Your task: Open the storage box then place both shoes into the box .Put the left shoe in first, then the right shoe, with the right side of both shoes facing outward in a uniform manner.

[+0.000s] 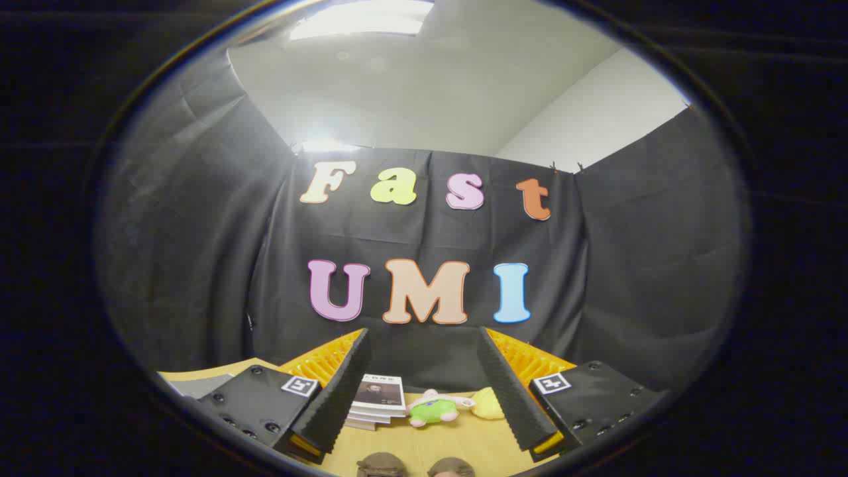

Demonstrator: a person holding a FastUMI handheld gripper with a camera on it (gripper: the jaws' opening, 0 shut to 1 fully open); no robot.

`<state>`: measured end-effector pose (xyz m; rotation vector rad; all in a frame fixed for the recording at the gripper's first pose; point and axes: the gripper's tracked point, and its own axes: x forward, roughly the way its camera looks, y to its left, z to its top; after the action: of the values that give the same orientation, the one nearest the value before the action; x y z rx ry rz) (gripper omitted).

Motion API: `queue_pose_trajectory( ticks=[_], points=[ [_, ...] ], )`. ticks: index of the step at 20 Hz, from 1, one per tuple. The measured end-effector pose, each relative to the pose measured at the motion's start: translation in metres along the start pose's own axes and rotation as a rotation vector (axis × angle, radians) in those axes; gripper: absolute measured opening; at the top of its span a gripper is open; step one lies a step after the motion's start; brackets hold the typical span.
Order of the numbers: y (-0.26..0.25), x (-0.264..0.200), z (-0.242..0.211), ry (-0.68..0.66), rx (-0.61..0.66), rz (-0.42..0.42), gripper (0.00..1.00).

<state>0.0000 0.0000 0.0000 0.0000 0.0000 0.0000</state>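
Gripper [424, 371] fingers spread wide, holding nothing — low centre, a book stack [376, 401], green plush [430, 411] and yellow toy [488, 403] on the table [457, 444]; shoe tops [381, 465] below.

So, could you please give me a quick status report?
Claw open, empty, raised above the table. Two shoe tops just below the fingers. Books and plush toys beyond.

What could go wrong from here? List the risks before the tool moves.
1. The tool is open and aimed high at the booth wall; the shoes barely peek in under its fingers, so a blind descent could miss them.
2. A stack of books and a plush toy lie on the table just beyond the fingers and could get bumped.
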Motion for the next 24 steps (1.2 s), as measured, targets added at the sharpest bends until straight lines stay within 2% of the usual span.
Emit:
queue_pose_trajectory(
  ticks=[5, 20, 24],
  points=[
    [0.003, -0.004, -0.007, 0.023, -0.006, 0.020, 1.00],
    [0.005, -0.013, -0.013, 0.037, -0.008, 0.007, 1.00],
    [0.029, -0.025, -0.051, 0.144, 0.052, 0.084, 1.00]
  ],
)
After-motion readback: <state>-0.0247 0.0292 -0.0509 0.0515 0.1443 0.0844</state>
